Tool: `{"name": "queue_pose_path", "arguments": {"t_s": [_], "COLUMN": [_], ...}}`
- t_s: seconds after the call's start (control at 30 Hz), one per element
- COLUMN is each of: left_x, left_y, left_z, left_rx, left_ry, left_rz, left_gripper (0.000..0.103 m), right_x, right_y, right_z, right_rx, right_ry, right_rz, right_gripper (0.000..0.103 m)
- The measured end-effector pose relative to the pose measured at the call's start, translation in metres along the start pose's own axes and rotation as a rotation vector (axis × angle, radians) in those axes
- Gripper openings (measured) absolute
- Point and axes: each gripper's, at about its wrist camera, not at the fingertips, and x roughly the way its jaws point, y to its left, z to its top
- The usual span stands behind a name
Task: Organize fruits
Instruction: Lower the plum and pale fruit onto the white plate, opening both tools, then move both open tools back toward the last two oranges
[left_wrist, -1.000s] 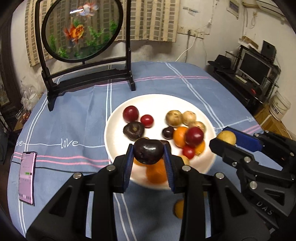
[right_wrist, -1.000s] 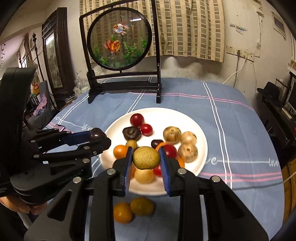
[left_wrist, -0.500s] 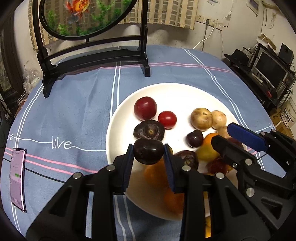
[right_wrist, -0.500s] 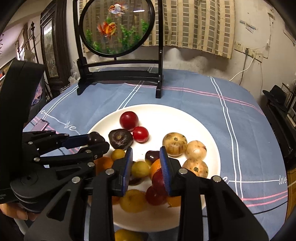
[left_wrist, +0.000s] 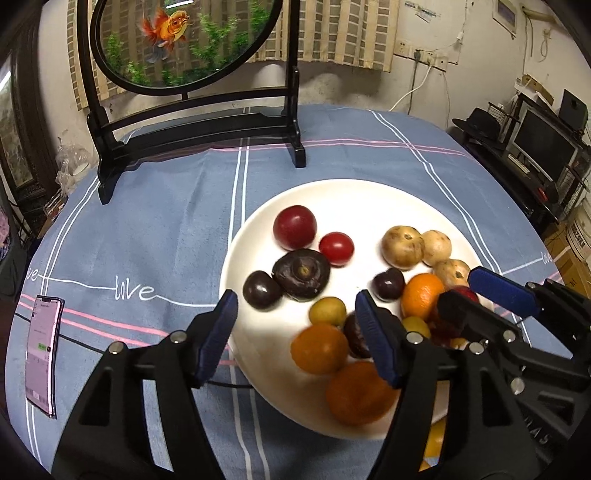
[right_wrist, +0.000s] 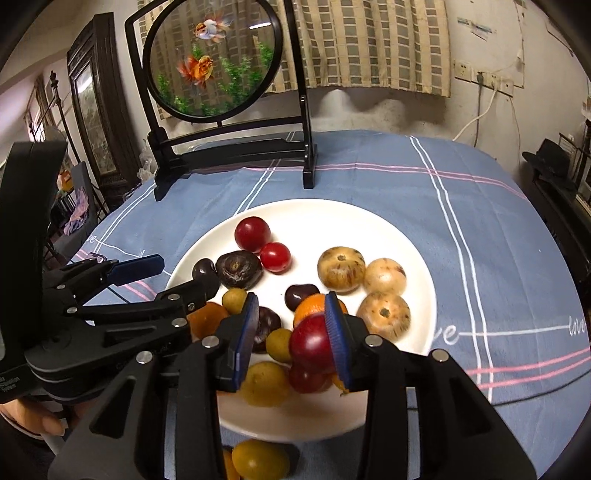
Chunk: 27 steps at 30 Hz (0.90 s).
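Room: a pale, stained wall with a striped curtain (right_wrist: 369, 48), wall sockets with a white cable, a dark carved cabinet (right_wrist: 92, 110) at the left, and a monitor (left_wrist: 543, 146) on a cluttered stand at the right.
Desk: a round desk under a blue cloth (left_wrist: 155, 236) with white and pink lines and the word "love" stitched on it.
Screen: a black wooden stand (left_wrist: 199, 125) at the far side of the desk carries a round panel with goldfish and green plants.
Plate: a white plate (right_wrist: 373, 221) lies mid-desk, with the fruits on it: red, dark purple, tan, yellow and orange.
Phone: a phone (left_wrist: 42, 354) lies flat near the left edge, screen lit.
Loose fruit: a yellow fruit (right_wrist: 260, 459) lies on the cloth just off the plate's near rim.
Left tool (left_wrist: 295, 328): spread wide and empty, above the plate's near left edge.
Right tool (right_wrist: 291, 330): parted and empty, low over the heaped fruits.
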Motion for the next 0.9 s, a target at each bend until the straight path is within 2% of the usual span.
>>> {"name": "queue_pose_path", "arguments": {"t_s": [0.2, 0.4, 0.47, 0.5, 0.7, 0.9], "left_x": [-0.02, -0.047, -0.054, -0.057, -0.065, -0.065], "left_y": [-0.002, -0.012, -0.019, -0.023, -0.038, -0.049], "left_z": [-0.013, -0.042, -0.056, -0.064, -0.107, -0.124], "left_rx": [-0.003, 0.017, 0.047, 0.066, 0.107, 0.13], "left_ry": [-0.012, -0.02, -0.022, -0.024, 0.003, 0.017], "left_rz": [-0.01, -0.032, -0.035, -0.031, -0.044, -0.059], "left_gripper": [0.072, 0.075, 0.077, 0.077, 0.079, 0.079], "right_x": [-0.023, -0.044, -0.049, -0.052, -0.063, -0.061], "right_y": [-0.011, -0.017, -0.018, -0.018, -0.018, -0.031], "right_z": [-0.013, -0.045, -0.057, -0.064, -0.101, -0.119], "right_rx": [0.04, 0.083, 0.093, 0.103, 0.115, 0.178], "right_ry": [-0.016, -0.004, 0.008, 0.006, 0.008, -0.008], "right_rz": [-0.011, -0.017, -0.022, -0.024, -0.047, -0.052], "right_gripper": [0.039, 0.04, 0.046, 0.061, 0.061, 0.061]}}
